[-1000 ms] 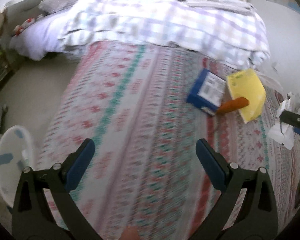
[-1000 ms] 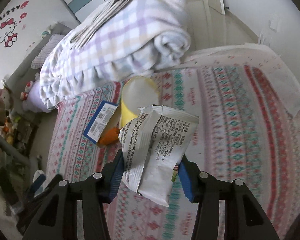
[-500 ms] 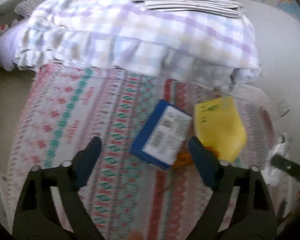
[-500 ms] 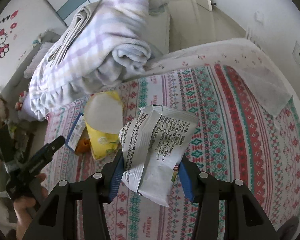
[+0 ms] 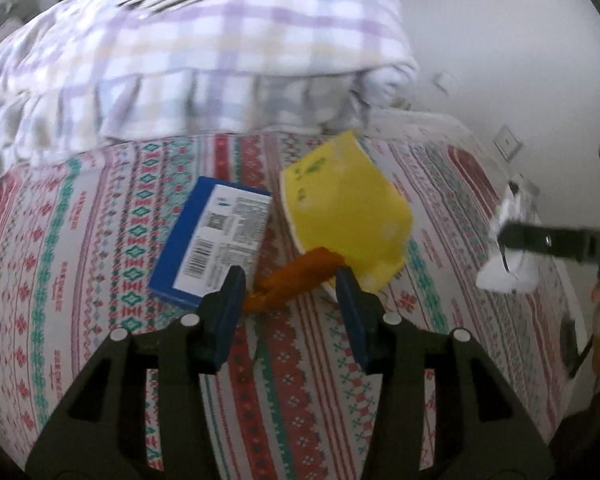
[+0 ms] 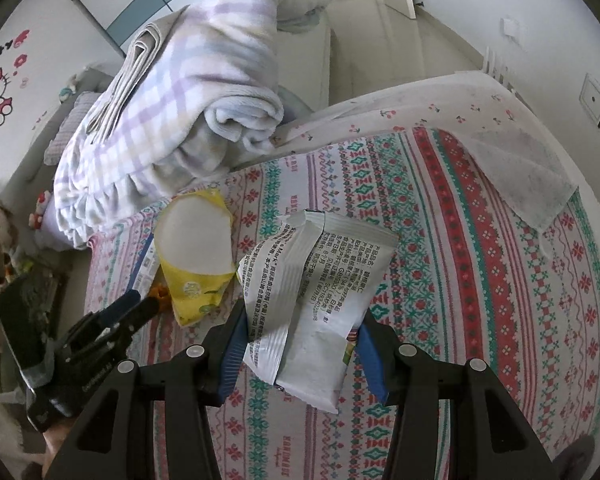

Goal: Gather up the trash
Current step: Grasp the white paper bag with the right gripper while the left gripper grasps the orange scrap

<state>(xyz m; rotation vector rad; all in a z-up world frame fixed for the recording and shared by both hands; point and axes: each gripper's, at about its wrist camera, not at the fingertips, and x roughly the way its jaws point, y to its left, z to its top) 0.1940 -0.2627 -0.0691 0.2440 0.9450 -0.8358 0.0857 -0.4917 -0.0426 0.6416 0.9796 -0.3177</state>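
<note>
On the patterned bedspread [image 5: 100, 240] lie a blue box [image 5: 212, 240], a yellow packet [image 5: 348, 204] and an orange wrapper [image 5: 296, 276]. My left gripper [image 5: 290, 292] is open, low over the bed, with the orange wrapper between its fingertips. My right gripper [image 6: 300, 344] is shut on a white printed snack wrapper [image 6: 312, 288] and holds it above the bed. In the right wrist view the yellow packet [image 6: 196, 260] lies to the left, with the left gripper [image 6: 140, 304] reaching toward it. The right gripper and its wrapper [image 5: 508, 264] show at the right edge of the left wrist view.
A rolled plaid blanket [image 5: 204, 52] with folded newspapers [image 6: 140, 52] on top lies across the far side of the bed. A white cloth [image 6: 520, 176] lies at the bed's right side. The wall with a socket [image 6: 596, 100] is beyond.
My left gripper has moved forward and right across the bed, and its jaws have narrowed around the orange wrapper. My right gripper keeps hold of the white wrapper and has shifted slightly.
</note>
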